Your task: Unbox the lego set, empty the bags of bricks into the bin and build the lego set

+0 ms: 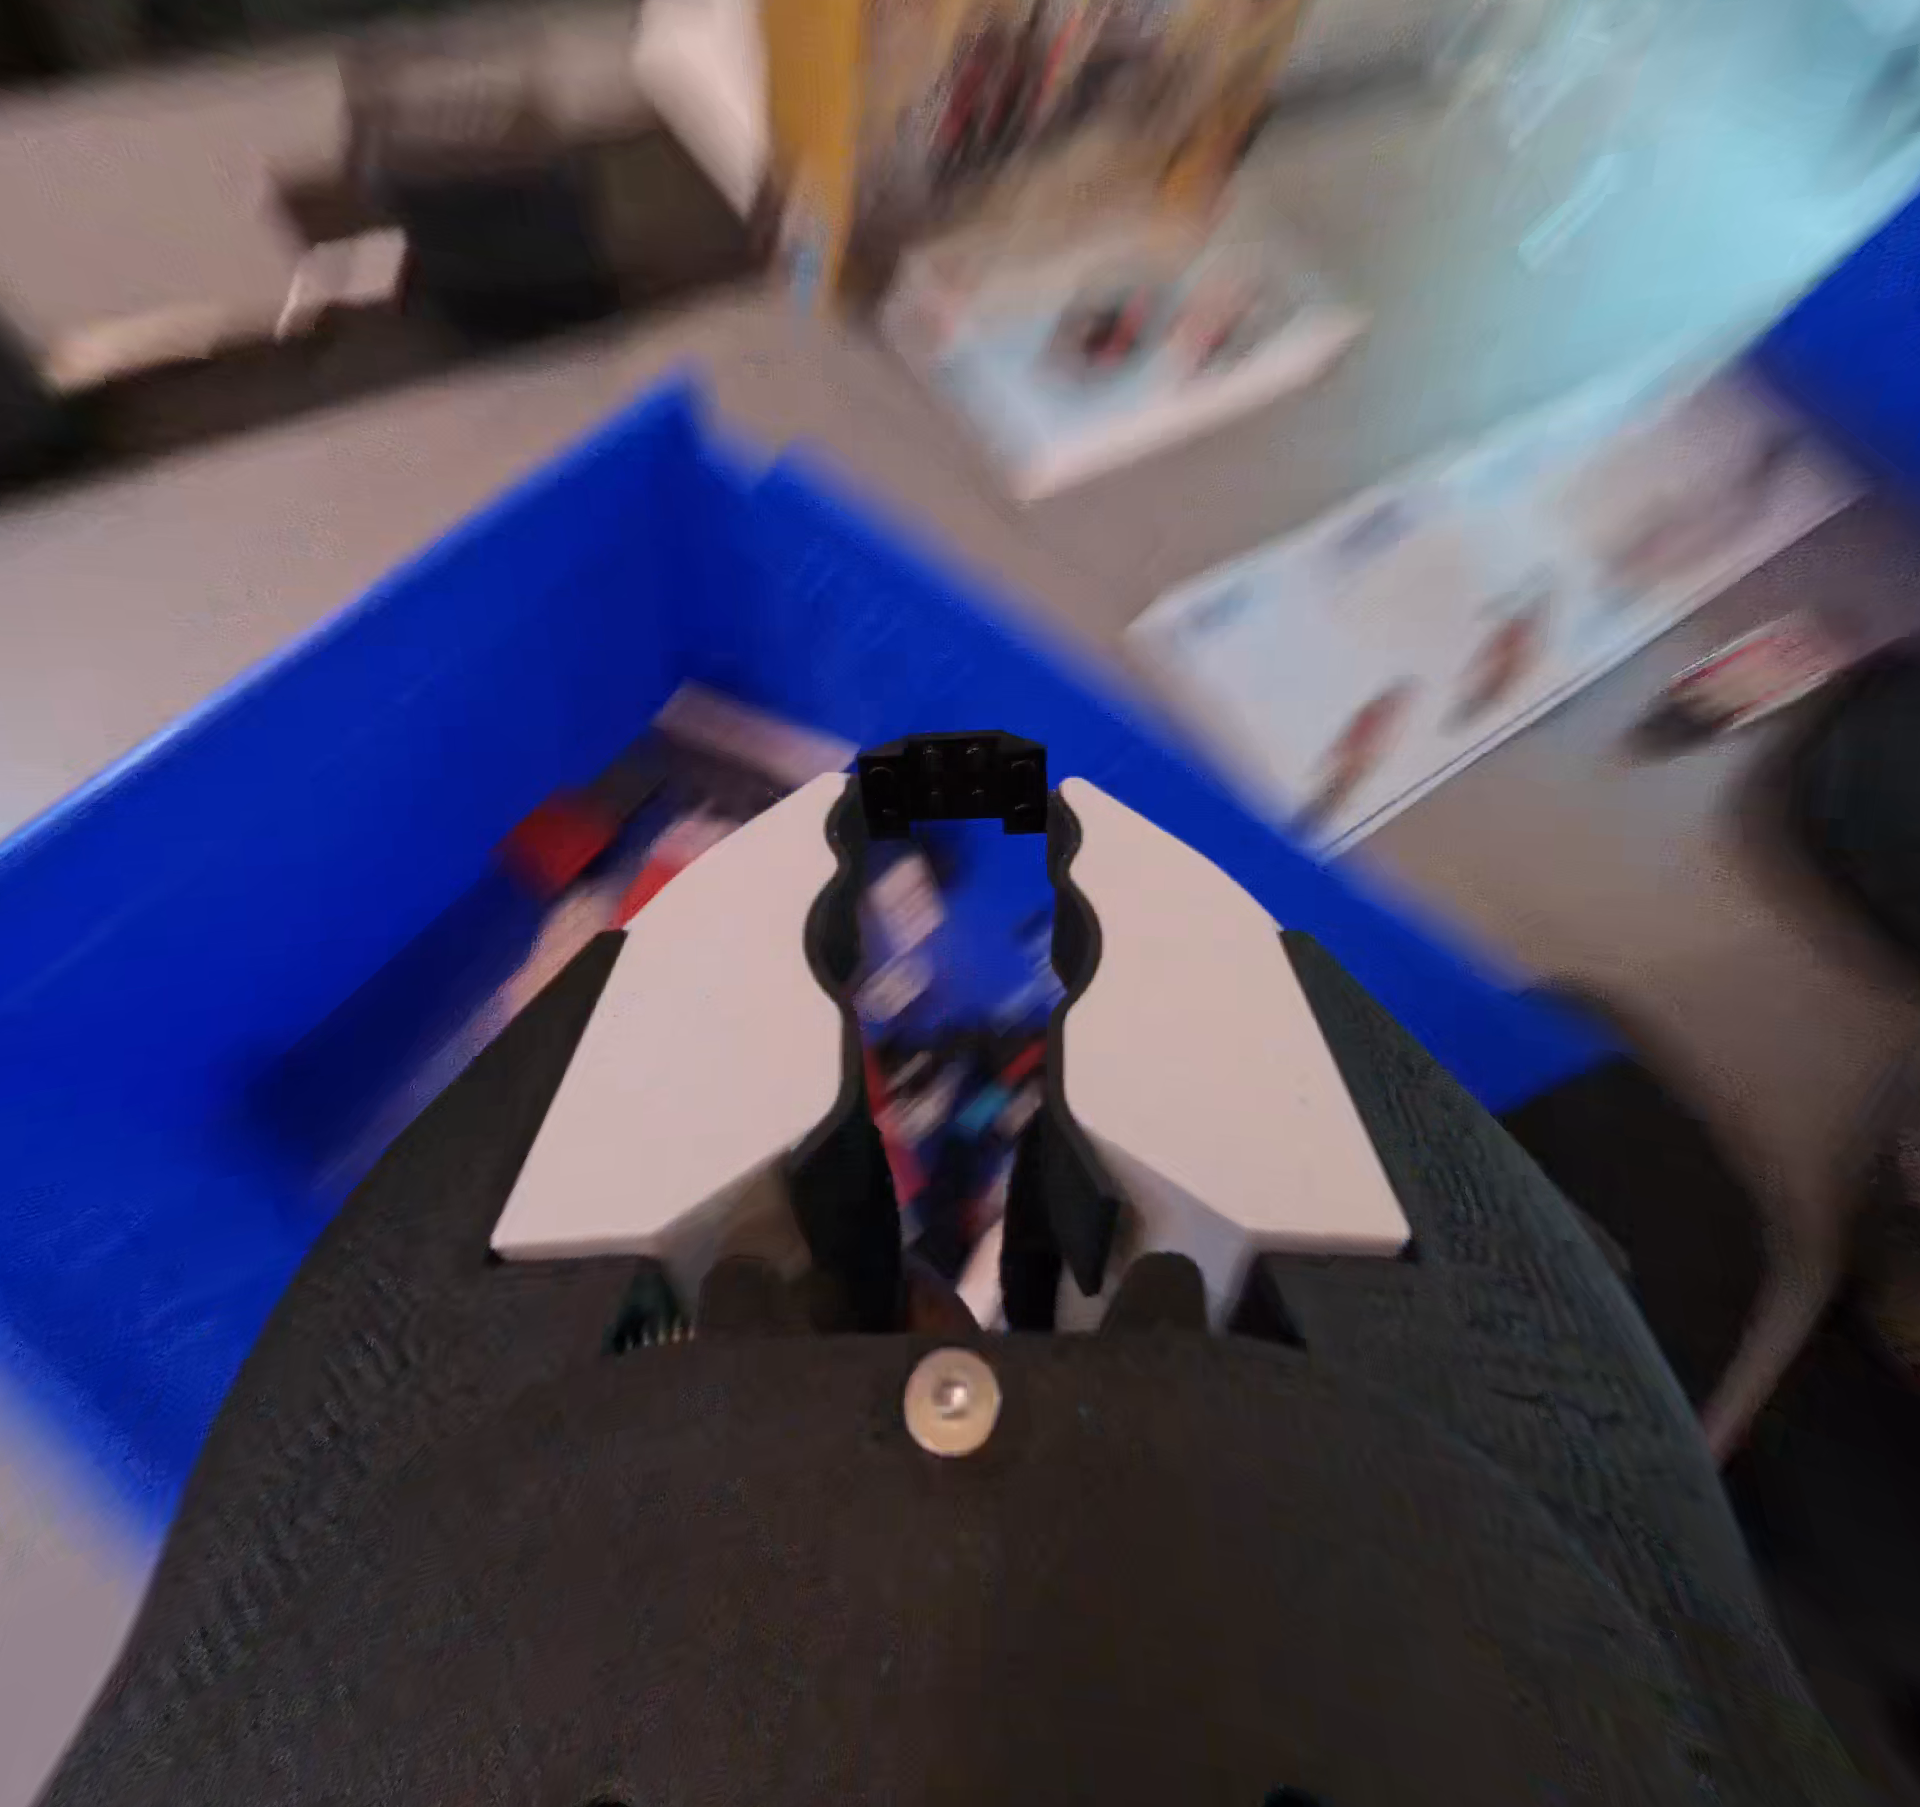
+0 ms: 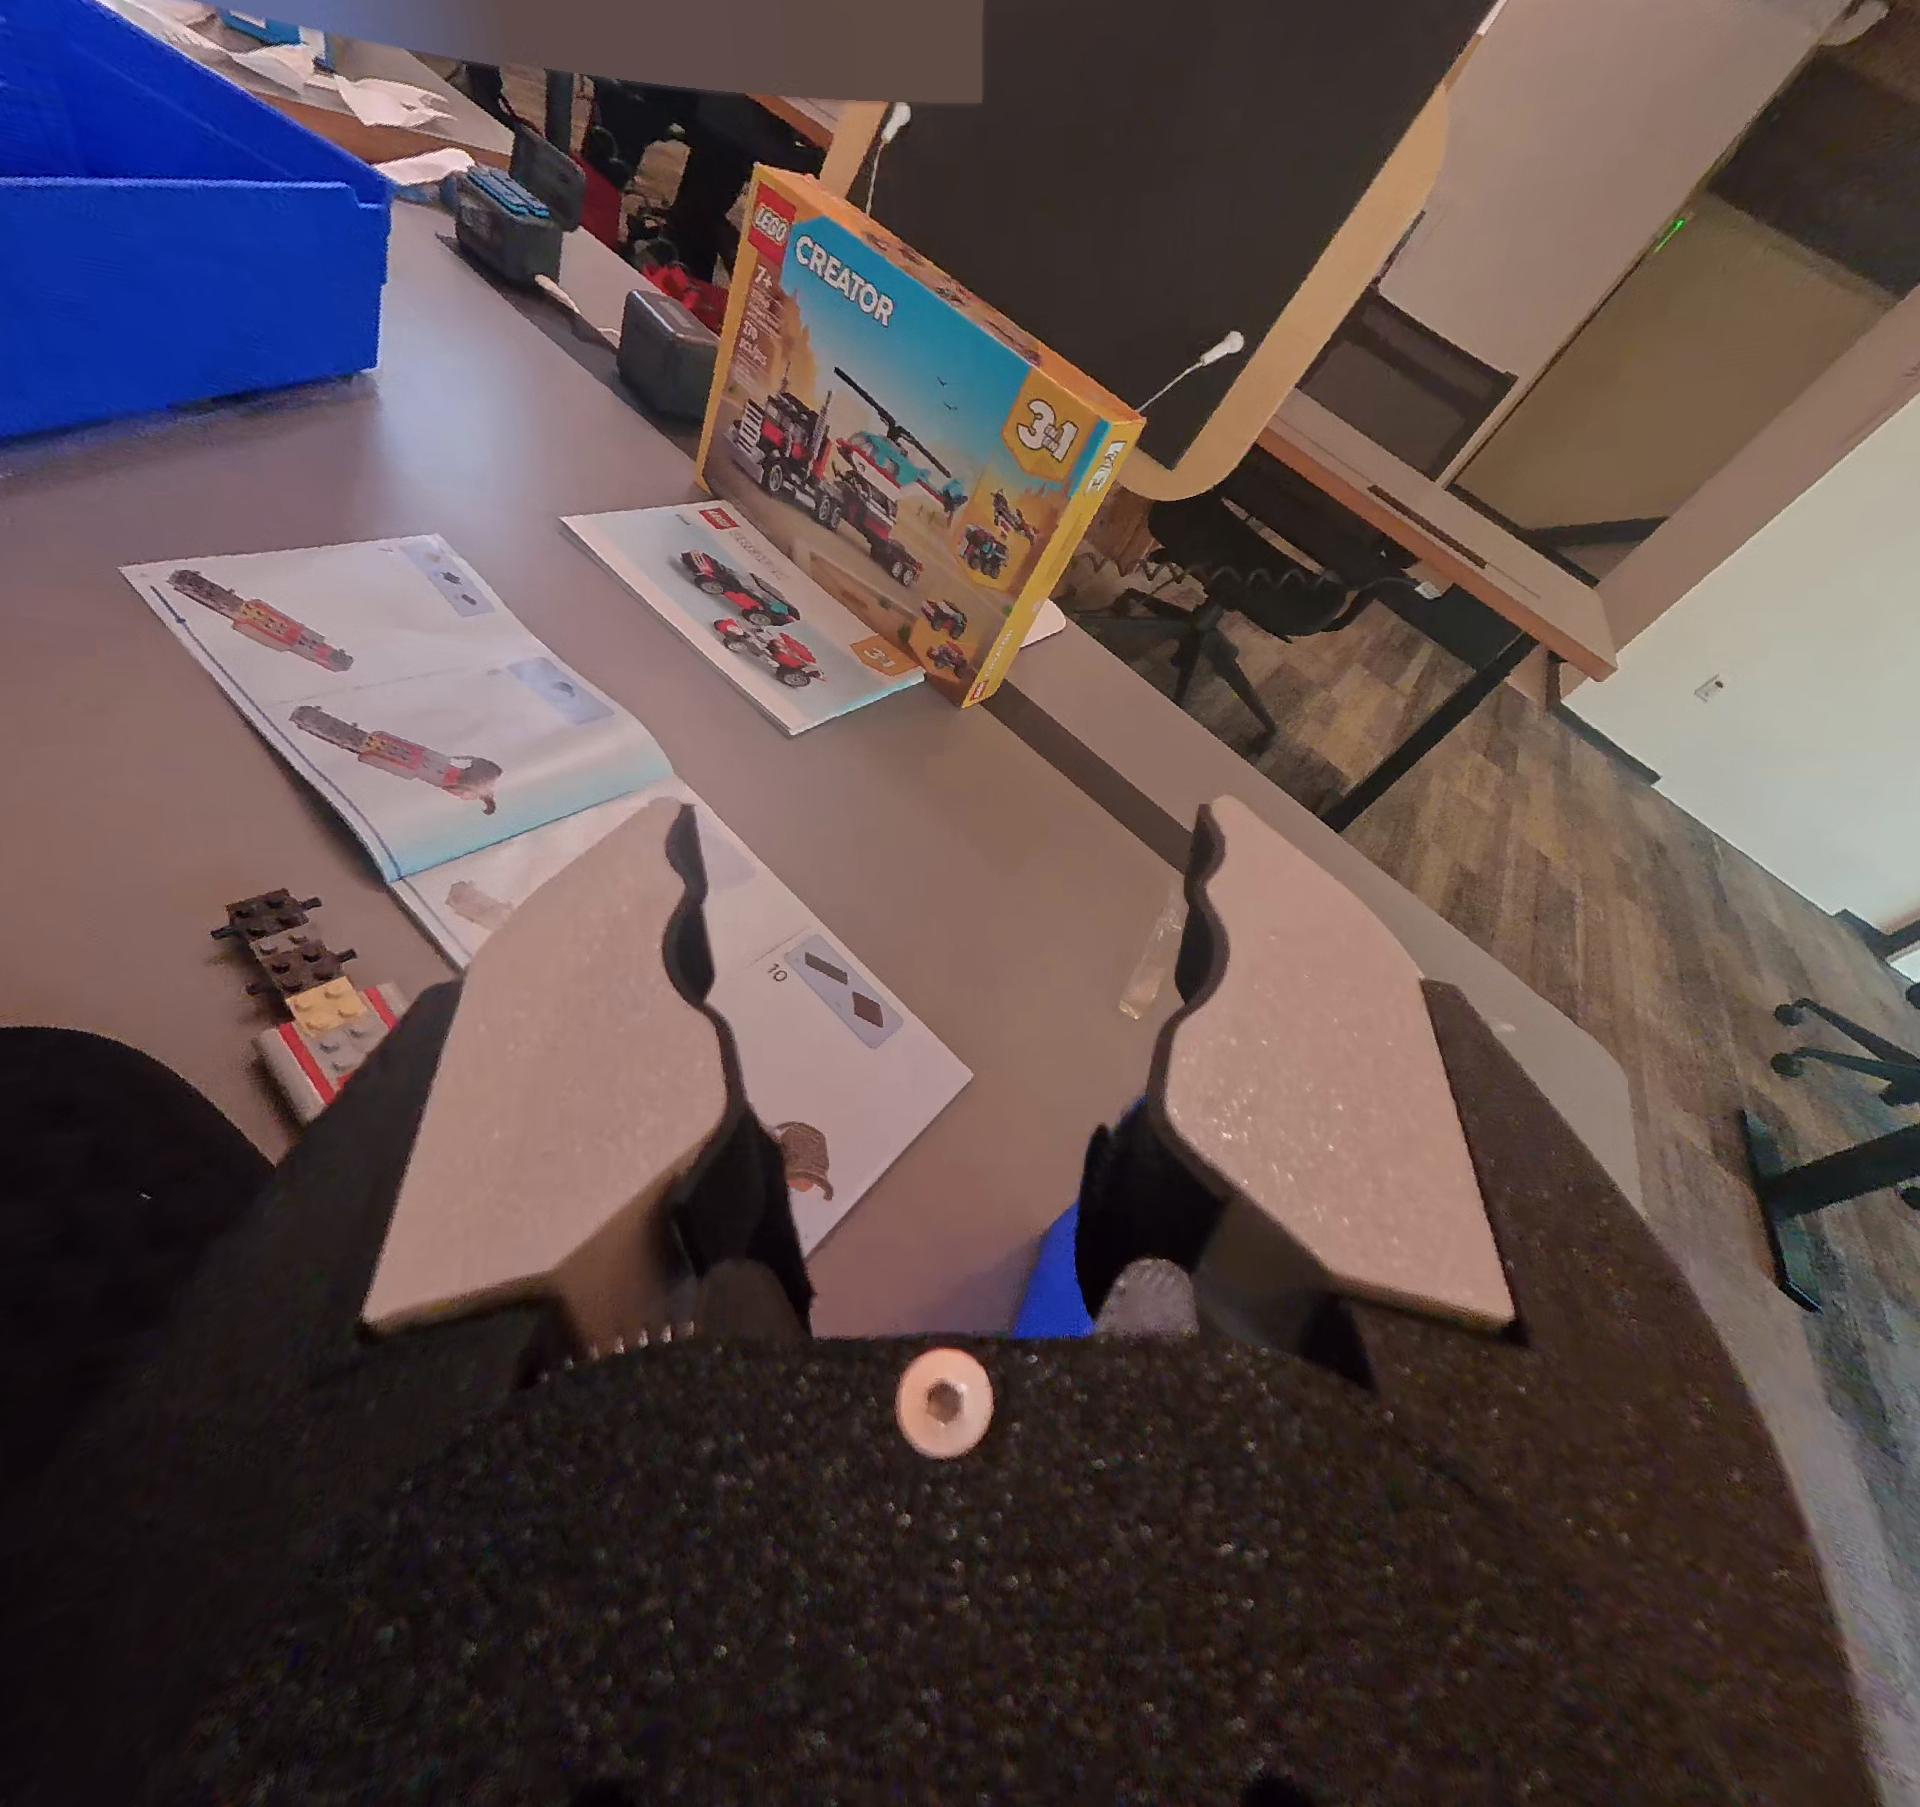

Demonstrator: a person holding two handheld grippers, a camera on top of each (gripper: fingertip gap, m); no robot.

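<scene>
My left gripper (image 1: 954,796) is shut on a small black brick (image 1: 951,783) at its fingertips, above the blue bin (image 1: 436,749); blurred loose bricks (image 1: 935,1009) lie in the bin. My right gripper (image 2: 940,843) is open and empty over the grey table (image 2: 987,853). A partly built model (image 2: 307,1004) of black, tan, grey and red bricks lies on the table at the left. An open instruction booklet (image 2: 416,697) lies ahead of the gripper. The set's box (image 2: 894,427) stands upright behind a second booklet (image 2: 738,604). The blue bin also shows in the right wrist view (image 2: 177,292).
The table's right edge (image 2: 1299,884) drops to a wood floor with chair legs (image 2: 1839,1113). A small clear piece (image 2: 1148,968) lies near the right finger. Dark devices (image 2: 665,355) sit behind the box. In the left wrist view the box (image 1: 997,84) and booklets (image 1: 1455,635) are blurred.
</scene>
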